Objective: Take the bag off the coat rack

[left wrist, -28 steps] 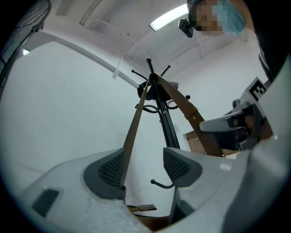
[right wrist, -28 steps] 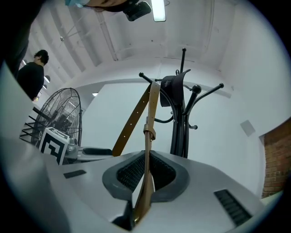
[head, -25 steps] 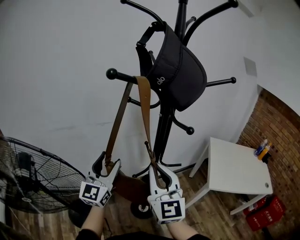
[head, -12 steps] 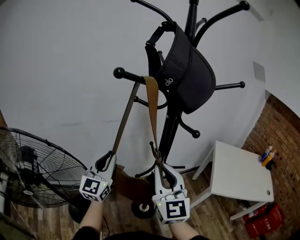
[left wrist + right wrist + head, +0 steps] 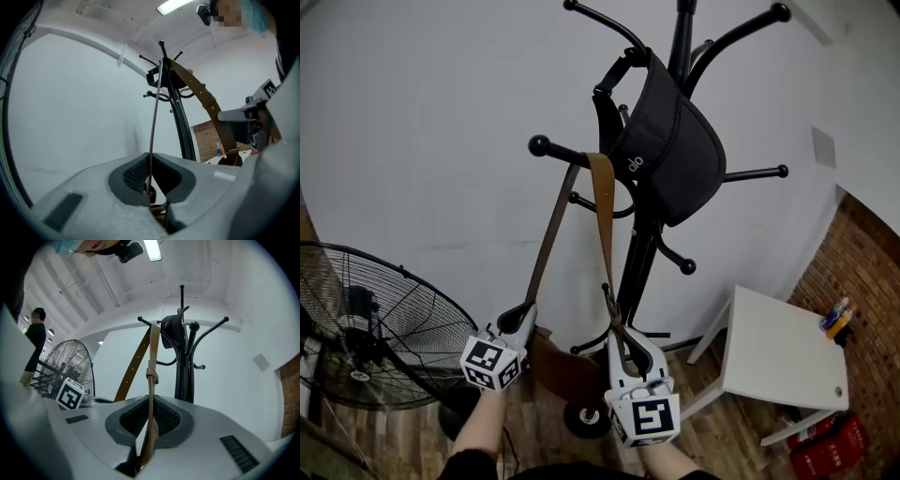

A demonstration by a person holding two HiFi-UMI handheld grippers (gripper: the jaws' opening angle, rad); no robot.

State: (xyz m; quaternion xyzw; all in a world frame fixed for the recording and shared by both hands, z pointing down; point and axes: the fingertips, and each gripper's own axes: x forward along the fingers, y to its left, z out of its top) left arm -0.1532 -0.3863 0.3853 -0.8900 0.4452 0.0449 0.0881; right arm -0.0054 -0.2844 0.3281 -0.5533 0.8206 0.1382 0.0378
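My left gripper's (image 5: 521, 317) jaws have just been closing and now pinch the left run of the brown strap (image 5: 602, 216), which sits edge-on between the pads. My right gripper's (image 5: 619, 336) jaws are shut tight on the right run, just below its buckle (image 5: 151, 376). Between my 2 grippers and a little lower hangs the brown bag (image 5: 558, 367), close to the pole (image 5: 639, 267) of the coat rack (image 5: 684, 37).

From my jaws both runs climb and meet over 1 peg (image 5: 567, 155), where the strap is hooked behind the knob (image 5: 539, 145). A black bag (image 5: 670, 150) hangs higher on another arm, and I am not touching it. A fan (image 5: 375, 328) stands off to the left.

I judge the grasping done, since both grippers have the strap. What is left is lifting the loop up and out past the knob, then carrying the bag clear of the rack.
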